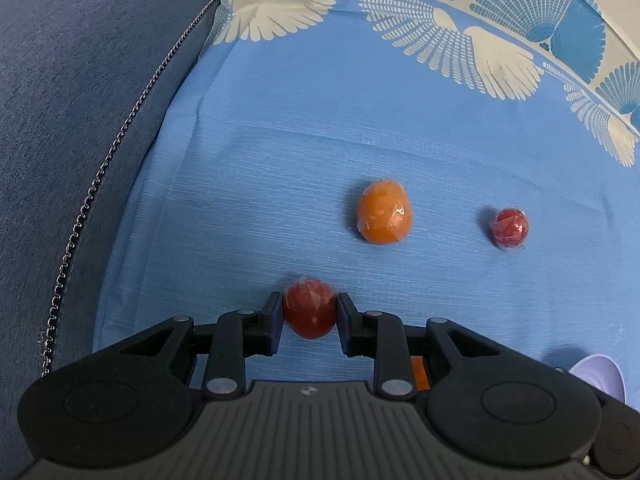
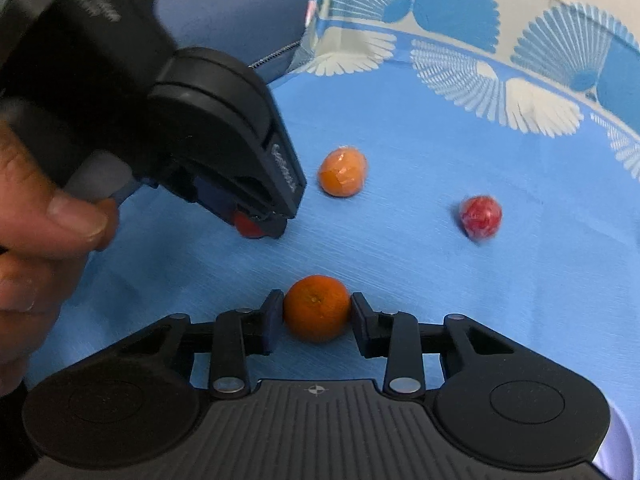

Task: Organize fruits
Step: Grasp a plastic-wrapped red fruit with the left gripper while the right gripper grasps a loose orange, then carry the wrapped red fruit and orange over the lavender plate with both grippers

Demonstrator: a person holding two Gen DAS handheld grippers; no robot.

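Blue cloth [image 1: 280,152] with a pale fan-patterned border is spread over the work surface, and a dark blue cushion [image 1: 80,100] edged with a beaded chain is seen along its left side in the left wrist view. Between the fingers of the left gripper [image 1: 309,312] a dark red fruit [image 1: 309,314] wrapped in clear film is clamped, both pads being pressed against its sides. Farther out on the cloth a larger film-wrapped orange fruit [image 1: 385,213] is lying, and well to its right a small wrapped red fruit [image 1: 510,228] is seen, the two kept apart. A pale lilac rim [image 1: 596,372] is partly visible at the lower right edge of that view; what it belongs to cannot be told. In the right wrist view a bare orange [image 2: 317,307] is gripped by the right gripper [image 2: 316,312], its fingers closed against both sides of the fruit just above the cloth. The left gripper [image 2: 260,226] is seen there from the side, held by a hand [image 2: 44,224], with the dark red fruit [image 2: 248,226] showing at its tips. Beyond it the wrapped orange fruit [image 2: 343,178] and the small red fruit [image 2: 480,216] are resting on the cloth.
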